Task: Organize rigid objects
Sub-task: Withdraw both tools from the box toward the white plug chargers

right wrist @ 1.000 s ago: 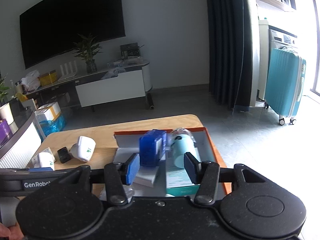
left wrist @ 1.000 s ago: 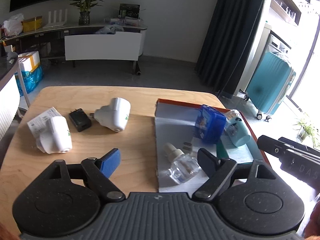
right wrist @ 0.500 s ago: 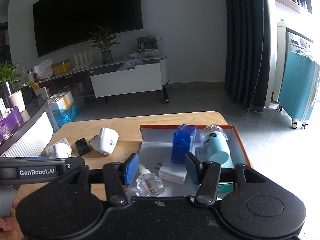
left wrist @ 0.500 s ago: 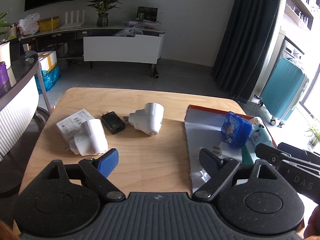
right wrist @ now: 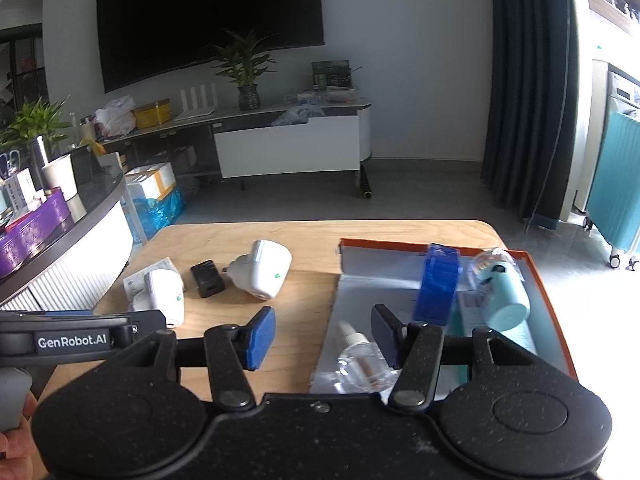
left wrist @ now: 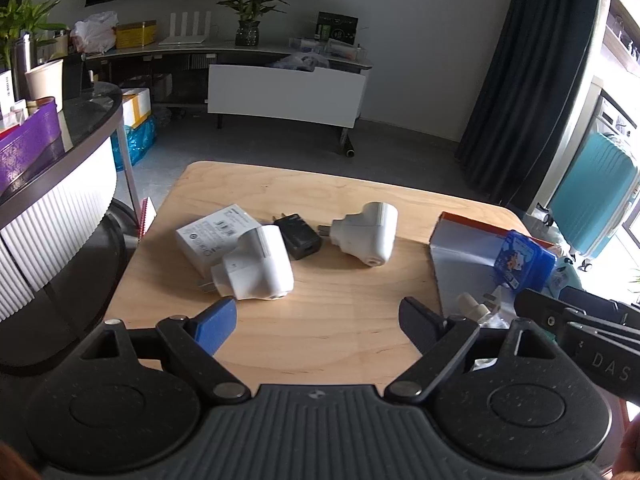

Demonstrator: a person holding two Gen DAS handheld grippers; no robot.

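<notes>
— On the wooden table (left wrist: 344, 344), out ahead of my left gripper (left wrist: 316, 320), four things lie loose: the near white plug (left wrist: 256, 270), a flat white adapter (left wrist: 212, 234) half under it, the black charger (left wrist: 300, 235) and the far white plug (left wrist: 366, 238). My jaws are spread wide, with nothing between them.

— And your other hand?

— My right gripper (right wrist: 320, 336) is also spread and empty, hanging over the near left corner of the orange-rimmed box (right wrist: 548, 320). Inside lie the clear bottle (right wrist: 360, 360), the blue case (right wrist: 436, 288) standing on edge, and the teal cylinder (right wrist: 506, 300).

— So where could it go wrong?

— I'd guess the near white plug comes next. It's rounded and smooth, so a pinch off its middle could squirt it sideways into the black charger, which sits just beside it. It also rests partly on the flat adapter; I might drag that along or tip the plug as I close.

— Anything at the box?

— It's crowded at the near end. Dropping a plug there could knock the blue case flat or roll the bottle. And my two grippers are near each other; the right one already shows at the edge of my left camera, so reaching across could bump them.

— Safer choice?

— Probably the open patch at the box's far left.
</notes>
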